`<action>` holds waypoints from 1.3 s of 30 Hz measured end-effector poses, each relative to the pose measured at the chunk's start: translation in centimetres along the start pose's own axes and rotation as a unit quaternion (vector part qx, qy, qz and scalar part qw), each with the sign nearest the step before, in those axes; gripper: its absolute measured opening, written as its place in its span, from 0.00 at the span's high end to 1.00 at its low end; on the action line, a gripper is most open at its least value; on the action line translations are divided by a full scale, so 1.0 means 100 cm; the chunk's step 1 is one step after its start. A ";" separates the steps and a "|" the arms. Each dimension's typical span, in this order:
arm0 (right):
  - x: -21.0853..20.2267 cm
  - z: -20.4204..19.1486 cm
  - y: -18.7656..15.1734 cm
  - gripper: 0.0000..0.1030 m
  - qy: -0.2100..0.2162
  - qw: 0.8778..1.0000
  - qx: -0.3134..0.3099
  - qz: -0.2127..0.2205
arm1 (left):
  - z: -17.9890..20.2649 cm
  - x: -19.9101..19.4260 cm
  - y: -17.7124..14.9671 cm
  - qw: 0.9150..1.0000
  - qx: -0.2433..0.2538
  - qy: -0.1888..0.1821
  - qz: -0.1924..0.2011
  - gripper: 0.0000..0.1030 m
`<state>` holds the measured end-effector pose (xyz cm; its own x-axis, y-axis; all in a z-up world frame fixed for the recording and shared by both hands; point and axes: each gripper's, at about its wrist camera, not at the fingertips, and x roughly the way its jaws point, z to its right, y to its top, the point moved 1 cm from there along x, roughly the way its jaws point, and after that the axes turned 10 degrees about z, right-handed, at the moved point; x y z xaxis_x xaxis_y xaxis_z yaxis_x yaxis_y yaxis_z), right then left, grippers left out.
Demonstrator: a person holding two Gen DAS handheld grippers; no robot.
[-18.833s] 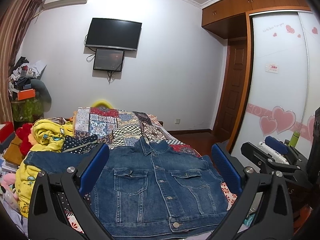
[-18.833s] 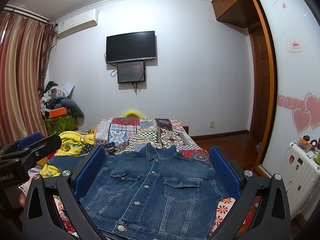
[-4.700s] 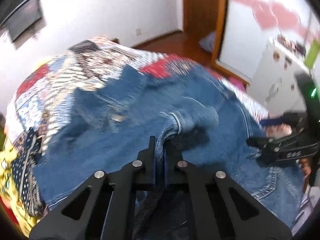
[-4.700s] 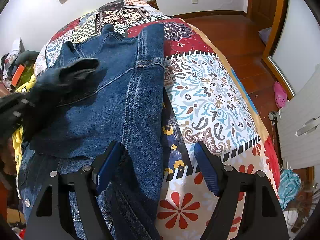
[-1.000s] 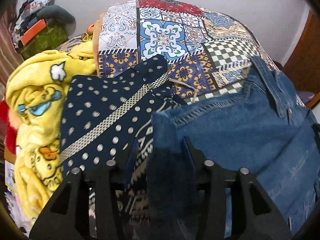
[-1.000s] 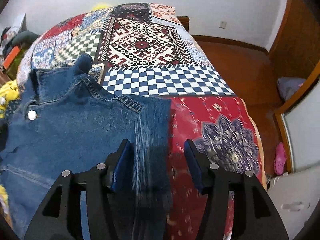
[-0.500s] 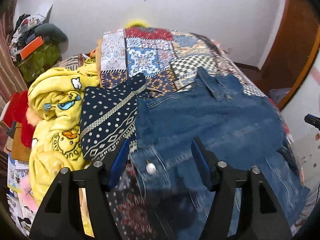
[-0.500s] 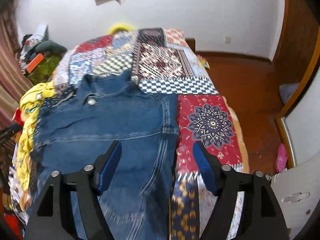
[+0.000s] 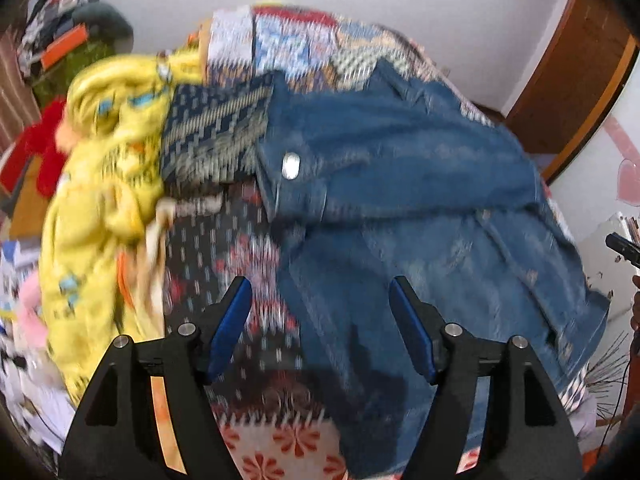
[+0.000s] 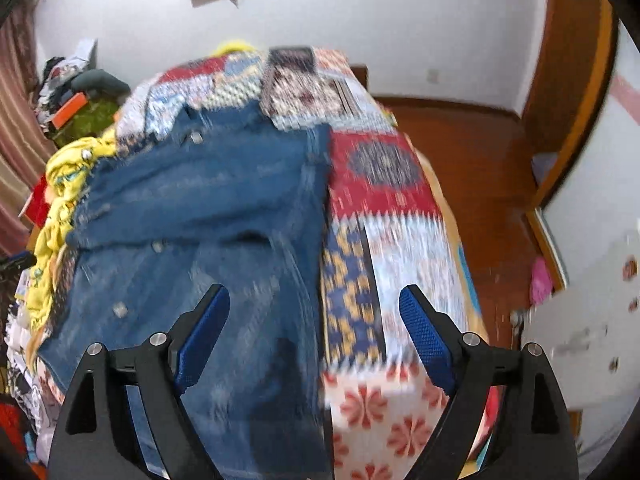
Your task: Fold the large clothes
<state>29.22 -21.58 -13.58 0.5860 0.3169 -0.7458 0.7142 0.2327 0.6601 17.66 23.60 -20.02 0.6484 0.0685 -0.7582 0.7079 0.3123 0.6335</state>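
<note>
Both tongs wide and empty above a denim jacket lying on a patchwork bedspread

The left gripper [image 9: 320,320] has its blue pads [image 9: 228,326] spread wide with nothing between them; the denim jacket [image 9: 400,184] lies ahead of it and to its right, with one sleeve folded across the body and a metal button [image 9: 291,166] showing on the cuff. Ahead and to the left of the left gripper lie a dark dotted cloth [image 9: 212,136] and, beyond that, a yellow blanket [image 9: 100,168]. The right gripper [image 10: 316,324] is likewise spread wide and holds nothing; the jacket [image 10: 208,208] lies ahead of it and to its left, its edge running between the pads, while the bare bedspread [image 10: 384,216] lies ahead and to its right. Both views are motion-blurred
</note>
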 end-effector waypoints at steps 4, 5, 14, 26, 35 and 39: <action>0.006 0.014 -0.029 0.18 0.003 0.999 0.039 -0.031 | -0.010 0.011 -0.043 0.998 -0.048 0.002 -0.039 0.32; 0.011 0.019 -0.037 0.18 0.010 0.997 0.057 -0.045 | -0.011 0.012 -0.050 0.997 -0.060 -0.005 -0.047 0.32; 0.019 0.016 -0.071 0.18 0.043 0.992 0.076 -0.085 | -0.014 0.012 -0.093 0.980 -0.160 -0.077 -0.091 0.32; 0.018 0.005 -0.080 0.73 0.108 0.985 0.093 -0.094 | -0.004 -0.006 -0.096 0.975 -0.166 -0.133 -0.067 0.78; -0.002 -0.016 -0.036 0.88 0.123 0.991 0.040 -0.033 | 0.008 -0.036 -0.029 0.984 -0.116 -0.132 0.026 0.88; -0.002 -0.028 0.005 0.88 0.144 0.989 0.019 0.006 | 0.016 -0.038 0.019 0.983 -0.096 -0.144 0.067 0.88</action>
<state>28.35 -18.94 -12.82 0.4660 0.5691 -0.6775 0.7248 0.1936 0.6612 16.97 22.46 -15.67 0.8038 -0.1419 -0.5778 0.5632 0.4944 0.6621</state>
